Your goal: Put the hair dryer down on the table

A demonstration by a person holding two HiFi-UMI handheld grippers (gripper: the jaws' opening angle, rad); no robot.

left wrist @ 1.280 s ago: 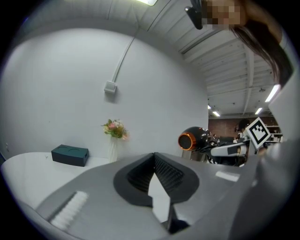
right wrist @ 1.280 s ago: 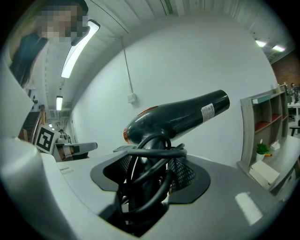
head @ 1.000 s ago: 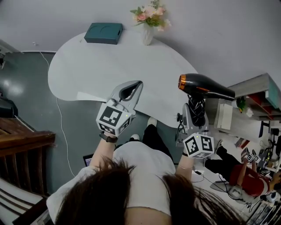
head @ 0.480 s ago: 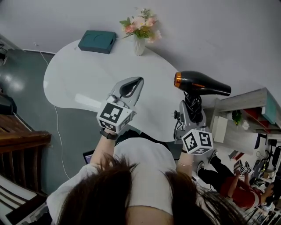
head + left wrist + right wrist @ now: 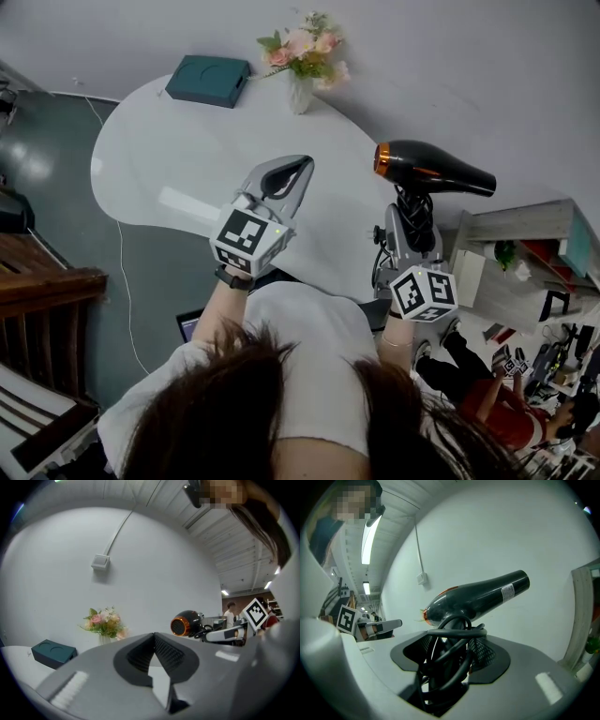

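Observation:
A black hair dryer (image 5: 433,169) with an orange ring at its back end hangs in the air over the right edge of the white table (image 5: 178,150). My right gripper (image 5: 412,214) is shut on its handle, which has the cord wound round it. In the right gripper view the hair dryer (image 5: 480,598) lies level above the jaws of my right gripper (image 5: 449,641). My left gripper (image 5: 302,169) hovers over the table's near edge, shut and holding nothing. From the left gripper view, my left gripper (image 5: 154,638) has the hair dryer (image 5: 183,624) to its right.
A teal box (image 5: 207,79) and a vase of pink flowers (image 5: 301,58) stand at the table's far side by the white wall. A shelf unit (image 5: 525,234) stands to the right of the table. A person in red (image 5: 497,403) sits on the floor at lower right.
The hair dryer stays held up in my right gripper, hardly moved. My left gripper has edged a little forward over the table. The head camera has shifted slightly.

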